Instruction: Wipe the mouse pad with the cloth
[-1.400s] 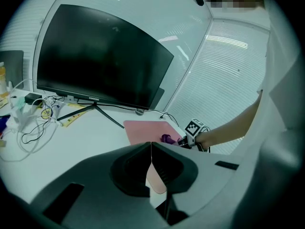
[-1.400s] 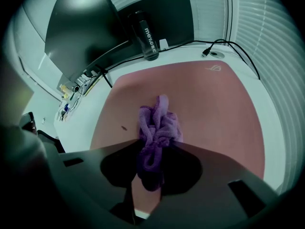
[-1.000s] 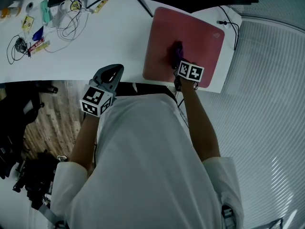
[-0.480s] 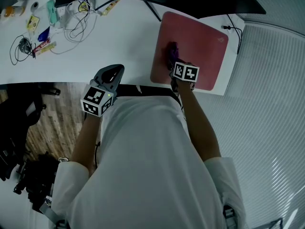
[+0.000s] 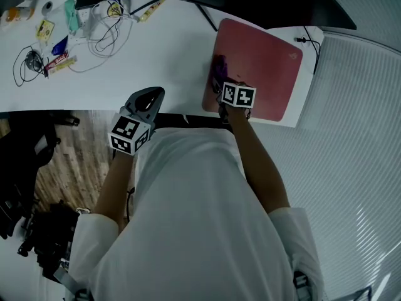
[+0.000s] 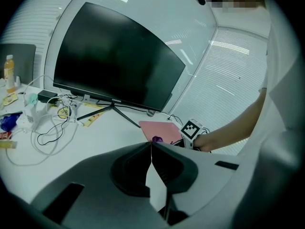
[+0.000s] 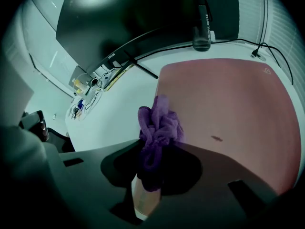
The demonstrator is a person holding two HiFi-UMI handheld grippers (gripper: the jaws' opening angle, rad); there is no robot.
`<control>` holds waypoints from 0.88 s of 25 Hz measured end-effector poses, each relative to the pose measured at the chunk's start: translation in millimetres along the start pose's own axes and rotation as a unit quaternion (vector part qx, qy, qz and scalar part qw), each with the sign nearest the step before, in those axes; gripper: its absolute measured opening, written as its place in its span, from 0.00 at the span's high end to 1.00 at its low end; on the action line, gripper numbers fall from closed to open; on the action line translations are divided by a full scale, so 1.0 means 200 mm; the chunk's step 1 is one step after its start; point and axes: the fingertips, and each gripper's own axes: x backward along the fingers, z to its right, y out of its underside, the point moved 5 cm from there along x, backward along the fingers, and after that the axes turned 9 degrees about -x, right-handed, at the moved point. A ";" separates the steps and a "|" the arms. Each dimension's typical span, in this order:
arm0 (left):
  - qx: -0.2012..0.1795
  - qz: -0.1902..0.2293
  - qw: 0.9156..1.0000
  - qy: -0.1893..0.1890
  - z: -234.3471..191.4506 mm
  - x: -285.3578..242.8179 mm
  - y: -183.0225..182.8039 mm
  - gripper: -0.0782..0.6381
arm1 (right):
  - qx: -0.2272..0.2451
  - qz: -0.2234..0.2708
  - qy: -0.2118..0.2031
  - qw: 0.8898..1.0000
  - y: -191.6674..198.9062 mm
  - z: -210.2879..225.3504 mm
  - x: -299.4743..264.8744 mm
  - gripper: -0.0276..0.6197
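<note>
right gripper (image 7: 151,149) is clamped on the purple cloth (image 7: 159,124), jaws pinching the lower bunch so a loose wad spills out in front. that gives a soft face to drag over the surface instead of hard plastic. the wad sits on the red mouse pad (image 7: 233,94), right at its left edge where pad meets white bench (image 5: 156,49). from the head view the gripper is tipped down and forward over the pad's near-left part, and that reads as pressing the cloth flat for a stroke.

left gripper (image 6: 151,146) has its jaws together with nothing between them. it hangs by the bench's front edge, well apart from the pad, out of the wiping lane. the pad lies flat and looks heavy enough not to need pinning, so a spare hand makes sense.

most of the pad lies open to the right and toward the far edge, and a small dark mark (image 7: 217,138) shows near the middle. my guess: wiping is under way, with the far right part yet to be covered. the thin black cable (image 7: 267,51) by the far corner is the thing to steer clear of on a long sweep.
</note>
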 end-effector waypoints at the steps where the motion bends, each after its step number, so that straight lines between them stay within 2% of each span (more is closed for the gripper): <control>1: 0.000 -0.001 1.000 0.000 -0.01 0.00 0.00 0.87 | -0.001 -0.002 -0.003 1.000 -0.01 -0.02 -0.01 0.78; 7: -0.007 -0.010 1.000 0.009 -0.05 -0.02 0.01 0.87 | 0.019 -0.020 -0.046 0.999 -0.03 -0.15 -0.05 0.78; 13: -0.017 -0.013 1.000 0.009 -0.03 -0.03 -0.04 0.87 | 0.024 0.001 -0.116 0.993 -0.14 -0.24 0.04 0.78; 22: -0.025 -0.033 0.999 -0.003 0.16 -0.15 -0.10 0.87 | 0.017 0.013 -0.116 0.993 -0.33 -0.01 -0.02 0.78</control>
